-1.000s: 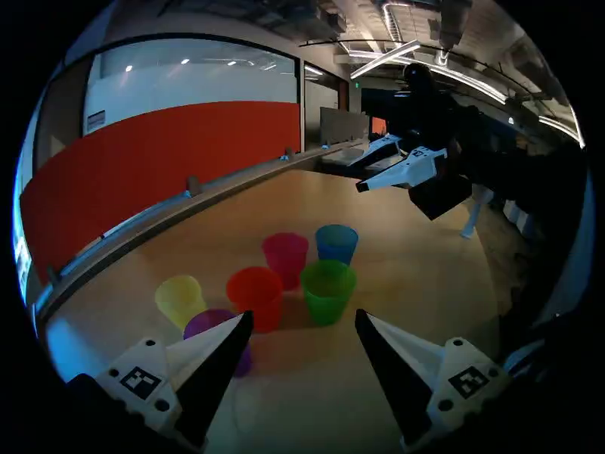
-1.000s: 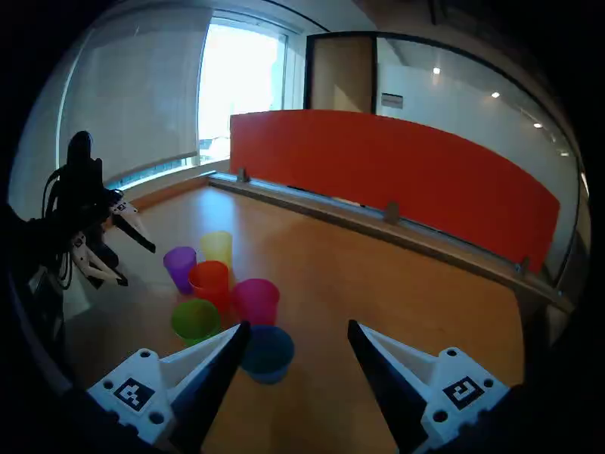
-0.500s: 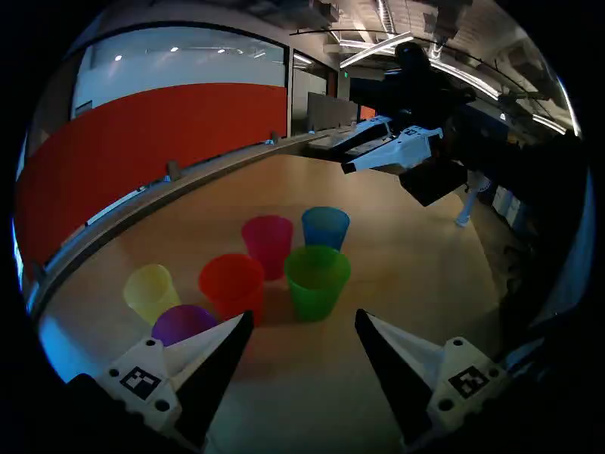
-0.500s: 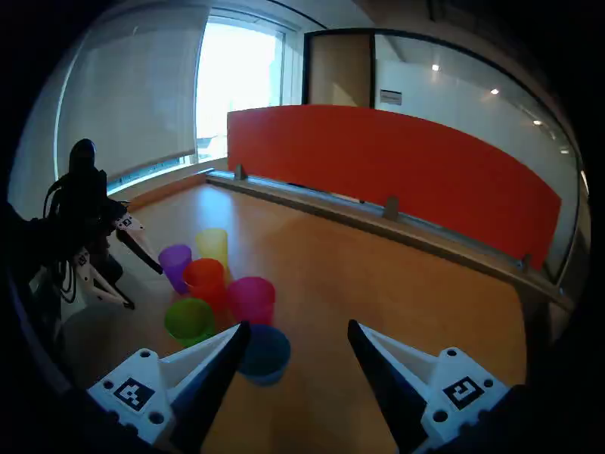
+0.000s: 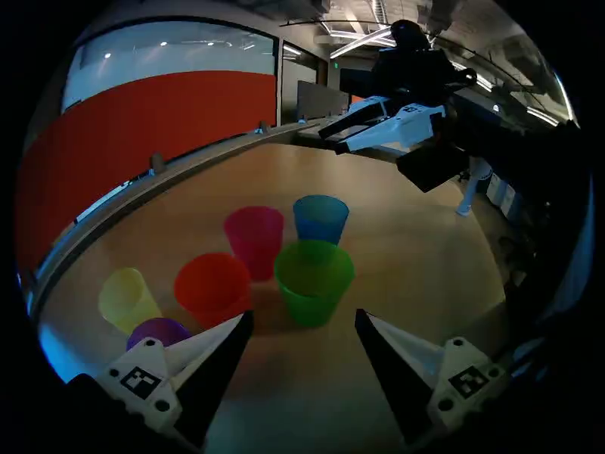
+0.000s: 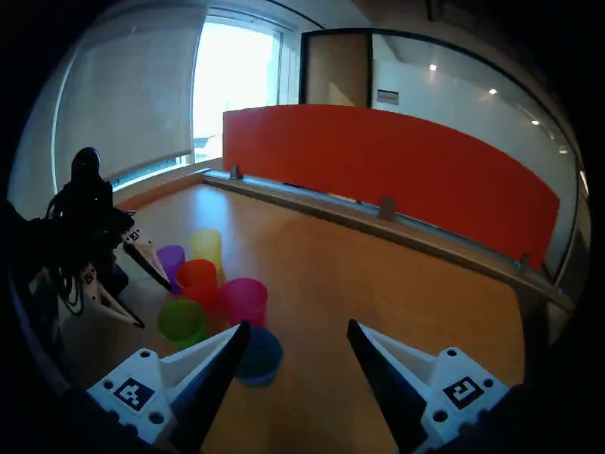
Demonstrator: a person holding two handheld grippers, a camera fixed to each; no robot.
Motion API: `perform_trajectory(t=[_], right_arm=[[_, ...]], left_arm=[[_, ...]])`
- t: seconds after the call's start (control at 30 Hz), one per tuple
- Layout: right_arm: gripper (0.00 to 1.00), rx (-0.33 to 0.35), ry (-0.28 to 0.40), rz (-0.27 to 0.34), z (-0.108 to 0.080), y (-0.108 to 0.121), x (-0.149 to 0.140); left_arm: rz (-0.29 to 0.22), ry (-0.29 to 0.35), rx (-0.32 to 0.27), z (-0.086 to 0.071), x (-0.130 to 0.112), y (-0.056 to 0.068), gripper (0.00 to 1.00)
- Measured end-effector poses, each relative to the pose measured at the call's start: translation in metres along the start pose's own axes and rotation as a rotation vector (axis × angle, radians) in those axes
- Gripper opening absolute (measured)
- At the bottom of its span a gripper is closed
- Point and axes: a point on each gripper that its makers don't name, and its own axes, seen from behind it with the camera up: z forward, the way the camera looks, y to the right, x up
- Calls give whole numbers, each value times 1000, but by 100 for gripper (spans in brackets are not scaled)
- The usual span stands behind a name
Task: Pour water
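Note:
Several coloured plastic cups stand clustered on the wooden table. In the left gripper view the green cup (image 5: 314, 280) is nearest, with red (image 5: 212, 287), pink (image 5: 255, 239), blue (image 5: 321, 219), yellow (image 5: 127, 300) and purple (image 5: 157, 333) cups around it. My left gripper (image 5: 302, 327) is open just short of the green cup, holding nothing. The right gripper (image 5: 336, 136) hangs open above the far side. In the right gripper view my right gripper (image 6: 297, 337) is open above the blue cup (image 6: 257, 356), beside pink (image 6: 243, 300), green (image 6: 181, 321), red (image 6: 197, 281), yellow (image 6: 206, 247) and purple (image 6: 171, 262) cups. The left gripper (image 6: 144, 291) is at the left.
A red partition (image 6: 393, 174) runs along the table's far edge above a grey rail (image 6: 378, 219). A bright window (image 6: 231, 94) lies behind. The person holding the grippers appears as a dark shape (image 5: 484, 144). Bare tabletop (image 6: 393, 287) extends right of the cups.
My left gripper has moved closer to the cups, the green cup now larger between its fingers. The right gripper has drifted slightly, with the blue cup sliding under its left finger. Both stay open.

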Motion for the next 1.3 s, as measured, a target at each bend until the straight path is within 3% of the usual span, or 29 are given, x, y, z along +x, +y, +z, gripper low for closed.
perform_trajectory(t=[0.87,1.2,1.3], right_arm=[[100,-10,0,1,0,14,-6],[100,-17,3,4,-1,20,-7],[100,-16,4,6,-1,21,-7]], left_arm=[[60,-48,-57,56,26,12,100],[99,-68,-40,62,24,10,100],[105,-67,-33,62,24,10,92]])
